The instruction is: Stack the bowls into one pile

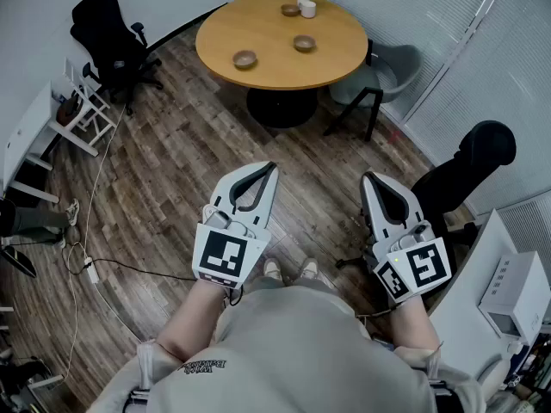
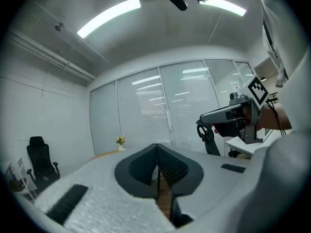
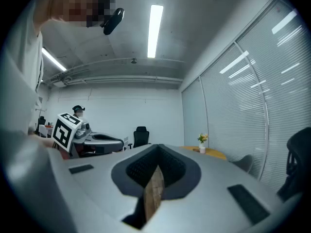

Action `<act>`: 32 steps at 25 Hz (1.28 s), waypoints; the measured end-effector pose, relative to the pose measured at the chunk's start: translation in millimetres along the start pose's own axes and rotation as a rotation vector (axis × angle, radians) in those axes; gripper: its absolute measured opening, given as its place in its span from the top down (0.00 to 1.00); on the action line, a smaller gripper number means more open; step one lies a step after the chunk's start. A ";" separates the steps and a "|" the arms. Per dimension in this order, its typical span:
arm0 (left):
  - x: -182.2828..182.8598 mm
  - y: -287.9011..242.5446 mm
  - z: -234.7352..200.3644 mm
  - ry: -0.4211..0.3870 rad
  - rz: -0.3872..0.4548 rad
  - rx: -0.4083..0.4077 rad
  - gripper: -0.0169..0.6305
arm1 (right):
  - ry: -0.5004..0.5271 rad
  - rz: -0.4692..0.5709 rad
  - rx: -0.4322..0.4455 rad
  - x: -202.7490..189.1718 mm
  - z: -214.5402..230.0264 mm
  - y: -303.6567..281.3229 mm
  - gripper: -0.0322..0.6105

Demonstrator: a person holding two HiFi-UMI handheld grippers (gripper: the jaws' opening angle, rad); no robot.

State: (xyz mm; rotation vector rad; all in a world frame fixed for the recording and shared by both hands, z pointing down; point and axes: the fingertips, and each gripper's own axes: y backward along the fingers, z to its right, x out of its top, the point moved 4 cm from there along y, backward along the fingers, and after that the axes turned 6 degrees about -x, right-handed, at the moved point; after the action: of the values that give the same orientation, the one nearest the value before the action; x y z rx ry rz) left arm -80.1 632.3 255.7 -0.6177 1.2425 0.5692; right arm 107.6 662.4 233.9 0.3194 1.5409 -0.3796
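Three small brown bowls sit apart on the round wooden table (image 1: pixel 336 63) far ahead: one at the front left (image 1: pixel 245 58), one near the middle (image 1: pixel 304 43), one at the back (image 1: pixel 290 9) next to a white vase of flowers (image 1: pixel 307 5). My left gripper (image 1: pixel 273 169) and right gripper (image 1: pixel 368 179) are held close to my body over the wooden floor, well short of the table. Both are shut with nothing between the jaws. The left gripper view shows its closed tips (image 2: pixel 156 146) and the right gripper (image 2: pixel 228 116). The right gripper view shows its closed tips (image 3: pixel 157 147) and the left gripper (image 3: pixel 97 140).
A grey chair (image 1: pixel 387 71) stands at the table's right, a black office chair (image 1: pixel 112 37) at the far left, another black chair (image 1: pixel 469 166) by my right hand. White shelves (image 1: pixel 52 123) and a cable (image 1: pixel 103 274) lie on the left. A white box (image 1: pixel 515 295) sits at the right.
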 end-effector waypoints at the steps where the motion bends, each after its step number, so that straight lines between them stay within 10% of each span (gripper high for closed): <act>1: -0.9 -1.3 1.2 0.002 -0.001 -0.001 0.95 | 0.003 -0.001 -0.001 -0.7 1.2 0.0 0.91; 13: 4.5 -19.4 6.6 0.102 0.017 -0.048 0.95 | 0.065 -0.008 0.007 -2.6 18.3 -1.7 0.90; 32: 6.5 -82.1 20.6 0.041 -0.019 -0.019 0.95 | 0.065 -0.032 0.059 -22.3 79.6 -19.0 0.90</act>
State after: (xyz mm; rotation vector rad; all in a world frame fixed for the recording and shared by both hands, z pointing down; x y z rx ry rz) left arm -7.5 589.1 263.4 -0.6593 1.2698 0.5559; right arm 171.3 611.8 257.7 0.3560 1.6024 -0.4443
